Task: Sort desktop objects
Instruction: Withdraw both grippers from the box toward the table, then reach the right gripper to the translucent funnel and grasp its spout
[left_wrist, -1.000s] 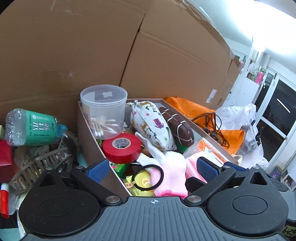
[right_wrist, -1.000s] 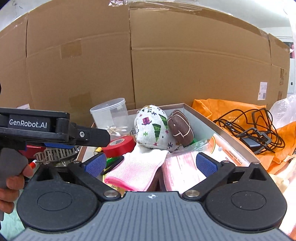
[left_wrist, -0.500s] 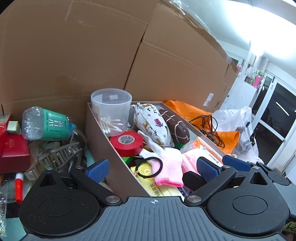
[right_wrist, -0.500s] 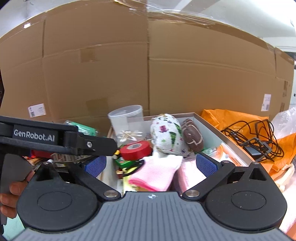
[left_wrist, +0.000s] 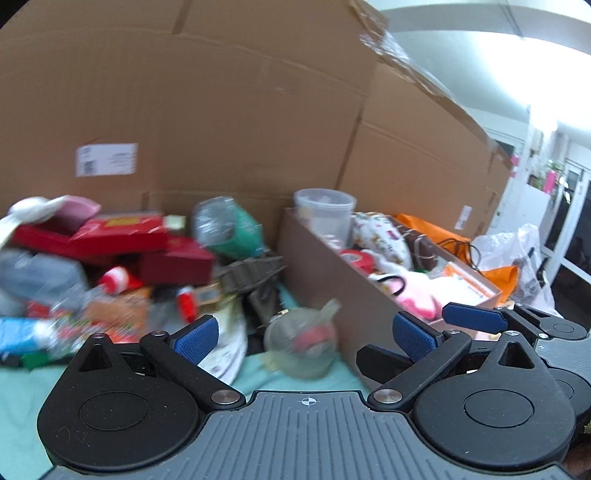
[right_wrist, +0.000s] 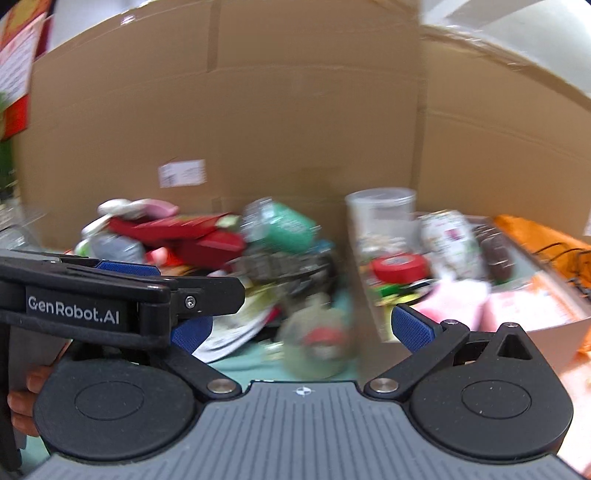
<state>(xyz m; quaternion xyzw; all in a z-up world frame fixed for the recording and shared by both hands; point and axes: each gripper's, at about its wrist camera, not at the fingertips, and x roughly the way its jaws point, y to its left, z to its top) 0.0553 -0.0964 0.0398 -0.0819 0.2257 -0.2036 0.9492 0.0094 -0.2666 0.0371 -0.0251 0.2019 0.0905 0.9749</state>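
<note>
Left gripper (left_wrist: 302, 334): jaws apart, nothing between them; it has backed away from the sorting box (left_wrist: 332, 273) within the last second and now faces the loose heap.
Right gripper (right_wrist: 302, 330): jaws spread, empty, pulled back alongside.
What changed: a second ago both sat right over the box's contents; now the unsorted pile (left_wrist: 110, 258) fills the left of both views, badly blurred.
Sorting box: on the right, holding the red tape roll (right_wrist: 399, 266), pink gloves (right_wrist: 458, 299) and clear cup (left_wrist: 324, 210).
Nearest loose item: a crumpled clear wrapper with something red inside (left_wrist: 301, 343), on the table's green cloth (left_wrist: 22, 387), just beside the box wall.
My reading: one drop-off looks finished; the wrapper seems the likely next pick.
</note>
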